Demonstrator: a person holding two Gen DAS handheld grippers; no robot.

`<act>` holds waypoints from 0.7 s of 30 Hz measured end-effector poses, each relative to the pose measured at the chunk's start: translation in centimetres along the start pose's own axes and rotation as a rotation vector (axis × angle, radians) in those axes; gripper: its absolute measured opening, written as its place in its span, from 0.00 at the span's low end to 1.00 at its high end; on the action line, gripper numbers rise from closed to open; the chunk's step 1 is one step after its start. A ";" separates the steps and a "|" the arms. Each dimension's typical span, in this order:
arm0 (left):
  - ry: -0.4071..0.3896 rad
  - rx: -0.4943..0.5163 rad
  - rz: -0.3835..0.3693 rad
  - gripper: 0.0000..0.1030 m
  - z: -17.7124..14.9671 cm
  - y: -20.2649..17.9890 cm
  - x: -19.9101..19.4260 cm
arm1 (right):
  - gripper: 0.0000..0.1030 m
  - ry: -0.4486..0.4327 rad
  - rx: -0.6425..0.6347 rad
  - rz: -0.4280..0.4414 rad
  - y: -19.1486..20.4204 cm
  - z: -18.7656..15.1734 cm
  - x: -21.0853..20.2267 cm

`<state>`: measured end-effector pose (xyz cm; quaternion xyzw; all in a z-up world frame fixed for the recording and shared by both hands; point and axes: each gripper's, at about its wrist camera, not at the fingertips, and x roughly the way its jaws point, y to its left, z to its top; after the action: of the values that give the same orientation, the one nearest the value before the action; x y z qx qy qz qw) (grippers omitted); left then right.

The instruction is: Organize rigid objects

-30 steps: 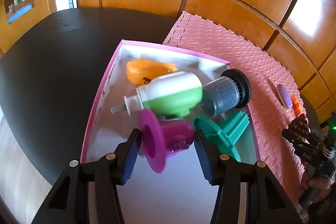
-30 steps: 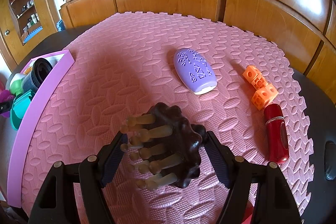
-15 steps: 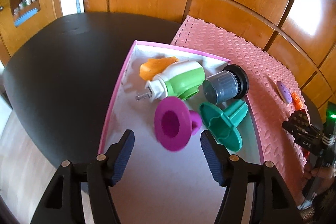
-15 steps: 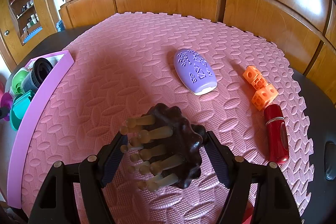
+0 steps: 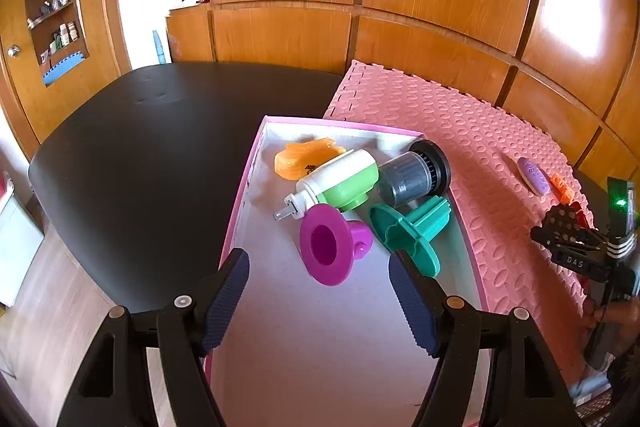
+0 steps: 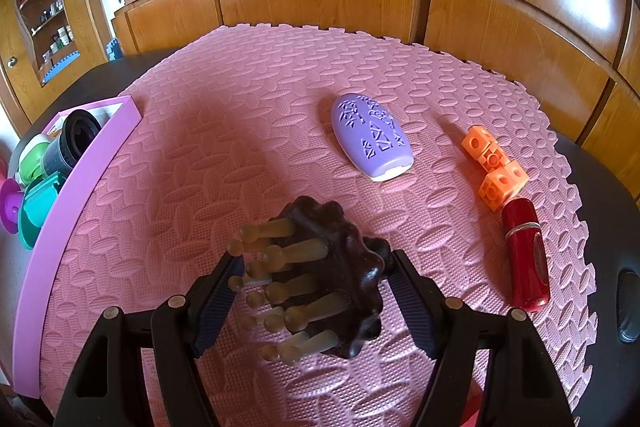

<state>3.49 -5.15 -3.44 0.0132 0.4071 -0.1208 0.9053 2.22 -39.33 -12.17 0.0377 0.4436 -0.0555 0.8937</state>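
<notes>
Wood-panelled walls back a pink foam mat (image 6: 248, 163); the right gripper (image 6: 312, 291) clamps a dark knobbly massager with tan pegs (image 6: 340, 283). The left gripper (image 5: 318, 287), jaws just opened (nothing between them), hangs above the magenta plastic funnel (image 5: 328, 247) in the pink-rimmed box (image 5: 240, 203).

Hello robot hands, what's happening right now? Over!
Left gripper open, jaws just widened, magenta funnel lying free in the pink box. Right gripper clamped on the dark spiky massager. Nothing blocking the mat.
</notes>
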 end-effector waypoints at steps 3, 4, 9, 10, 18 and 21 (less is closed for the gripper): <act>-0.002 -0.002 0.000 0.71 -0.1 0.0 -0.1 | 0.72 0.000 0.000 0.000 0.0 0.0 0.0; -0.001 -0.003 0.000 0.71 -0.2 0.0 -0.1 | 0.72 0.000 0.000 0.000 0.0 0.0 -0.1; -0.002 -0.010 0.000 0.71 -0.2 0.1 -0.3 | 0.72 0.000 0.000 -0.002 0.0 0.0 -0.1; -0.004 -0.011 0.000 0.71 -0.2 0.2 -0.3 | 0.72 0.000 0.000 -0.002 0.0 0.0 -0.1; -0.004 -0.023 -0.007 0.71 -0.2 0.5 -0.4 | 0.72 0.000 0.002 -0.002 -0.1 0.0 -0.1; -0.007 -0.029 -0.010 0.71 -0.3 0.7 -0.5 | 0.72 0.001 0.008 -0.007 0.0 -0.1 -0.1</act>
<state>3.12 -4.30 -3.33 -0.0025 0.4057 -0.1195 0.9061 2.10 -39.30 -12.11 0.0396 0.4441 -0.0604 0.8931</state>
